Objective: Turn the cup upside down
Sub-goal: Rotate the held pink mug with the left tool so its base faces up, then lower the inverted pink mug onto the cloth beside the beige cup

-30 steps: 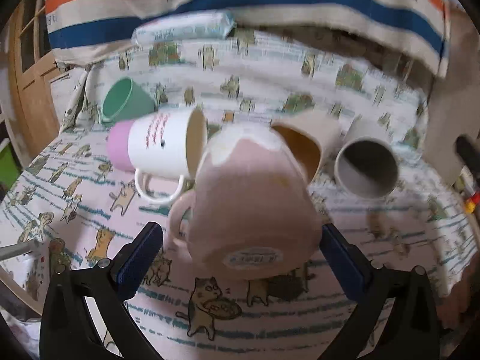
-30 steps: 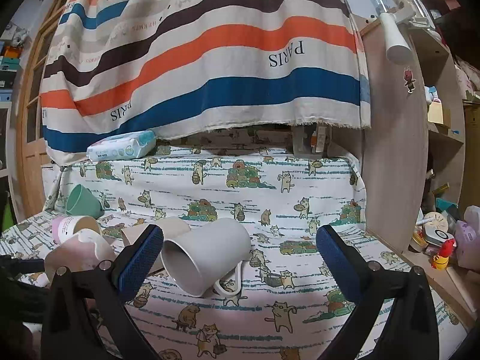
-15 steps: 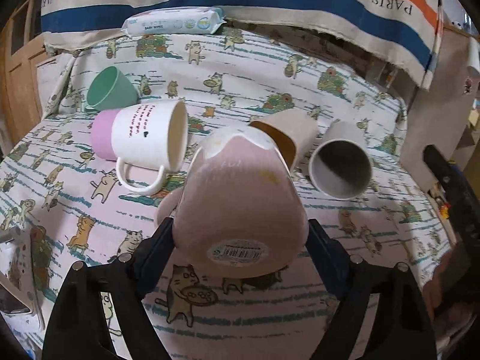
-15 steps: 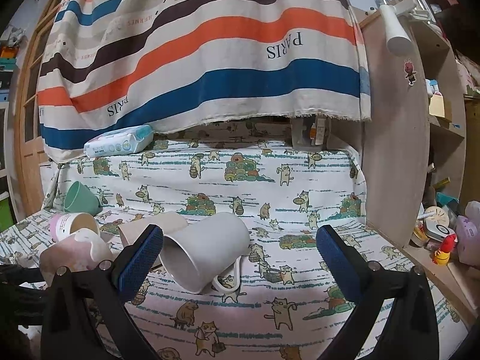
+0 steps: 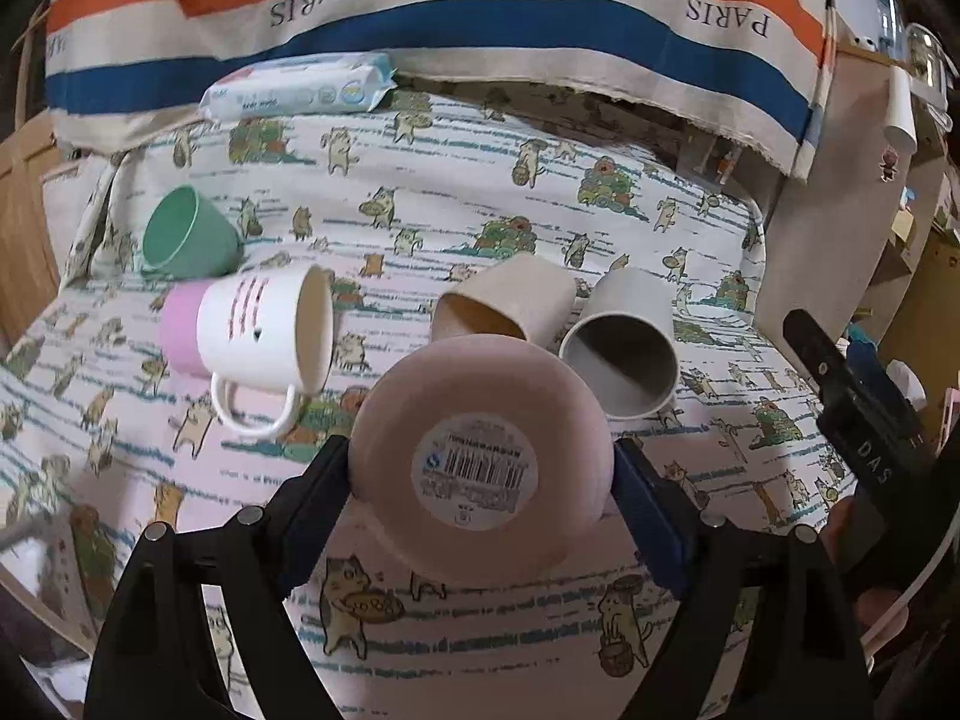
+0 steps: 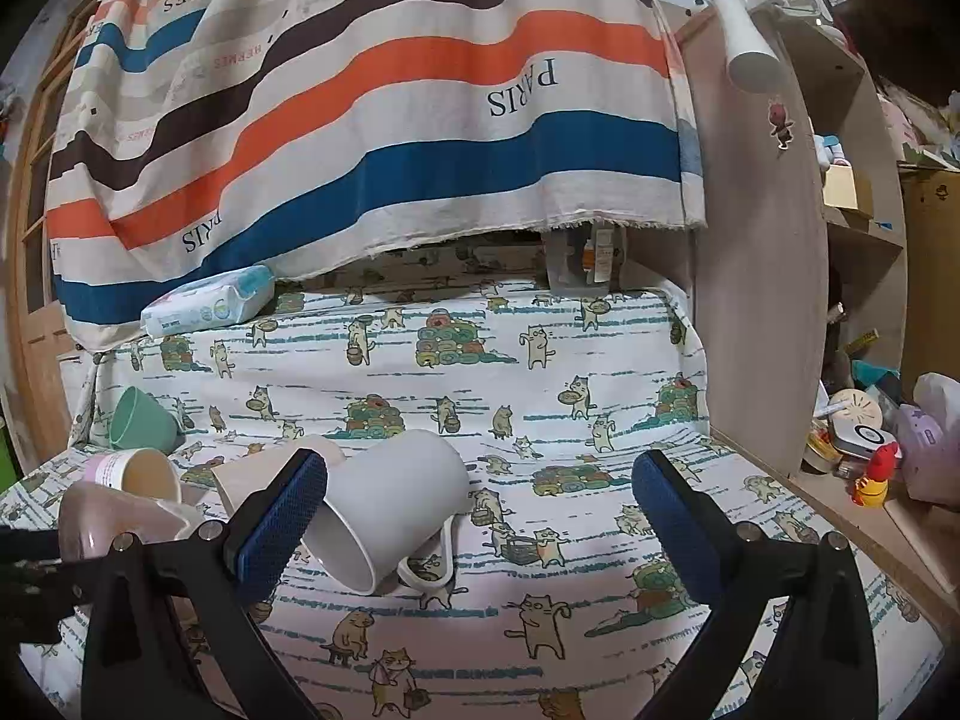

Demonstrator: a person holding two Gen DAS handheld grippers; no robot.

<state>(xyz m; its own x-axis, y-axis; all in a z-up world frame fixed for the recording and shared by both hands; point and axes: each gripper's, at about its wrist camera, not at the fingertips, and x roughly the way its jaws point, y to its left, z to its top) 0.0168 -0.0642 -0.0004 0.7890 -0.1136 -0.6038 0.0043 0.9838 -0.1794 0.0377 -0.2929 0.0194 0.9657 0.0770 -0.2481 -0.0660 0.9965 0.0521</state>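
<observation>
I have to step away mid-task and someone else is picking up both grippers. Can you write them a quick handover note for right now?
Left gripper: shut on the glossy pink ceramic mug, base with barcode sticker facing the camera, mouth pointing away, over the cat-print cloth.
Right gripper: open, empty, with the grey mug on its side lying past it.
Done: pink mug gripped and part-turned.
Left: finish the turn and set it down on its rim. White-and-pink mug, beige cup and green cup also lie on their sides.

Black tool (image 5: 482, 483) frames, blue pads (image 5: 645, 516), silver screws.
</observation>
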